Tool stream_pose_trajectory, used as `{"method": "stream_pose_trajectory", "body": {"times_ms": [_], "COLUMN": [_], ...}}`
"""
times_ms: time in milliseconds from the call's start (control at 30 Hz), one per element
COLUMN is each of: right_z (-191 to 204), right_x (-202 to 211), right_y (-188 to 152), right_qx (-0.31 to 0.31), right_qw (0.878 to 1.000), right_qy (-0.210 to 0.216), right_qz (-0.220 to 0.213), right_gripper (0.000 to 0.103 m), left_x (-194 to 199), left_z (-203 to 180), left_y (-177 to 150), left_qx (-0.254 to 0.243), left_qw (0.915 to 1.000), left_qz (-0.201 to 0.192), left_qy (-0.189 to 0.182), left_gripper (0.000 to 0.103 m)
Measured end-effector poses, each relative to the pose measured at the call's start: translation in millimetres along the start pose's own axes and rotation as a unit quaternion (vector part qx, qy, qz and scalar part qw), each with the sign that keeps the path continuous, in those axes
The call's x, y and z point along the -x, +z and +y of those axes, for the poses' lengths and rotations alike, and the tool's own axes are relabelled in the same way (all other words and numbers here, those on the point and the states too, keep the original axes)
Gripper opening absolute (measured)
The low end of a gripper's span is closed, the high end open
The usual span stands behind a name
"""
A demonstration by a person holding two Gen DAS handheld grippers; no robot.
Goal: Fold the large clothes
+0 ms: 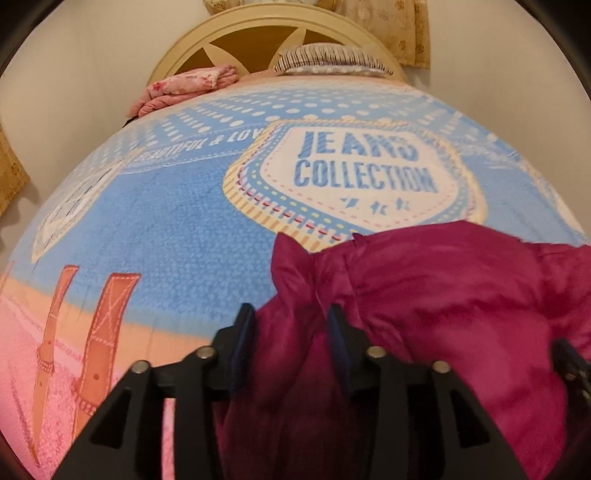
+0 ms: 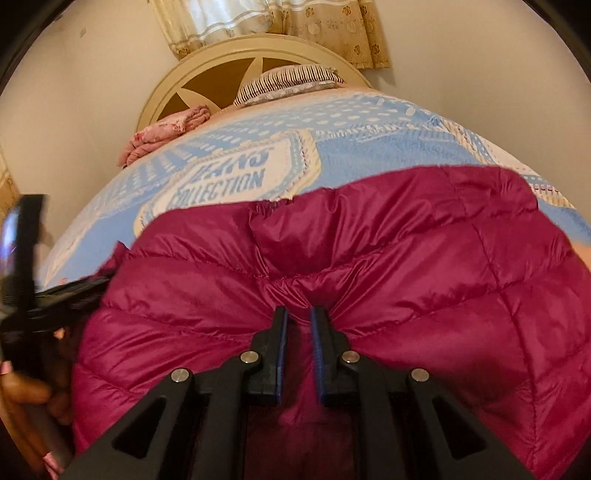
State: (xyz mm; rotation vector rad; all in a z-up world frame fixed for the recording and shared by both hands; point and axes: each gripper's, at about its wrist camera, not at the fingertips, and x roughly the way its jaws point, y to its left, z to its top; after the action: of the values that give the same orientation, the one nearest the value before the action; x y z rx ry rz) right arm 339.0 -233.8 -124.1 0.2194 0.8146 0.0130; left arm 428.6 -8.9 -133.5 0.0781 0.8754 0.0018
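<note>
A: Looking down the left gripper we see its fingers standing apart w/ the magenta puffer jacket bunched between them. The pads don't press the fabric, so nothing's gripped on that side.

B: Agreed. On our right gripper the gap is narrow and a fold of the jacket is pinched between the blue pads; the quilting puckers toward the tips.

A: Where's the jacket overall? We see it heaped on the near part of the bed, on the blue blanket, its far edge touching the bottom of the "JEANS COLLECTION" badge.

B: Same from our right view: the shiny quilted side faces up and covers the lower part of the badge. At the left edge we catch the other gripper's black frame and a hand on it, blurred.

A: Background: cream headboard at the far end, striped pillow against it, pink floral bundle near the far left corner, beige curtain above.

B: Wall beside the bed is plain, off-white.
</note>
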Motion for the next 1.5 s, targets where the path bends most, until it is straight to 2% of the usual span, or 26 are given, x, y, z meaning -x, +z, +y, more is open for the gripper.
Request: {"method": "stream_pose_trajectory", "body": {"times_ms": [233, 300, 433, 500, 600, 667, 700, 800, 833, 933, 967, 1067, 1200, 1500], "right_z": [-11, -9, -8, -9, -8, -9, -6, 8, 13, 16, 15, 2, 14, 15], "right_x": [-9, -9, -11, -12, -3, 22, 45, 79, 83, 76, 71, 57, 44, 39], "right_y": [2, 3, 7, 10, 13, 13, 12, -1, -9, -33, -37, -47, -52, -53], "right_qx": [-0.017, -0.015, -0.011, -0.015, -0.022, -0.036, -0.039, -0.025, -0.025, -0.041, -0.042, -0.077, -0.022, -0.019], "right_qw": [1.0, 1.0, 1.0, 0.999, 0.999, 0.999, 0.998, 0.998, 0.998, 0.998, 0.998, 0.995, 1.0, 1.0], "right_qy": [0.017, 0.014, 0.011, 0.015, 0.014, 0.018, 0.037, 0.047, 0.051, 0.045, 0.045, 0.058, 0.021, 0.015], "right_qz": [0.01, 0.01, 0.023, 0.031, 0.04, 0.016, -0.01, -0.037, -0.034, -0.02, -0.014, -0.006, -0.007, -0.004], "right_gripper": [0.011, 0.011, 0.011, 0.011, 0.011, 0.011, 0.011, 0.011, 0.011, 0.011, 0.011, 0.011, 0.011, 0.011], "left_x": [71, 80, 84, 81, 70, 66, 66, 63, 61, 62, 61, 61, 63, 90], "left_z": [-24, -34, -64, -77, -87, -86, -87, -88, -88, -90, -93, -95, -86, -60], "left_y": [-23, -30, -47, -52, -59, -62, -63, -66, -65, -68, -71, -76, -73, -79], "left_qx": [-0.043, -0.044, -0.054, -0.056, -0.055, -0.053, -0.055, -0.056, -0.055, -0.055, -0.067, -0.081, -0.06, -0.032], "left_qw": [0.9973, 0.9967, 0.9949, 0.9947, 0.9964, 0.9966, 0.9966, 0.9967, 0.9967, 0.9967, 0.9964, 0.9951, 0.9965, 0.9983], "left_qz": [-0.053, -0.053, -0.039, -0.031, -0.023, -0.027, -0.029, -0.033, -0.034, -0.038, -0.04, -0.05, -0.036, -0.036], "left_qy": [-0.028, -0.043, -0.077, -0.081, -0.06, -0.057, -0.054, -0.049, -0.048, -0.047, -0.033, -0.028, -0.046, -0.031], "left_gripper": [0.053, 0.061, 0.061, 0.061, 0.062, 0.063, 0.064, 0.066, 0.066, 0.067, 0.068, 0.068, 0.068, 0.068]}}
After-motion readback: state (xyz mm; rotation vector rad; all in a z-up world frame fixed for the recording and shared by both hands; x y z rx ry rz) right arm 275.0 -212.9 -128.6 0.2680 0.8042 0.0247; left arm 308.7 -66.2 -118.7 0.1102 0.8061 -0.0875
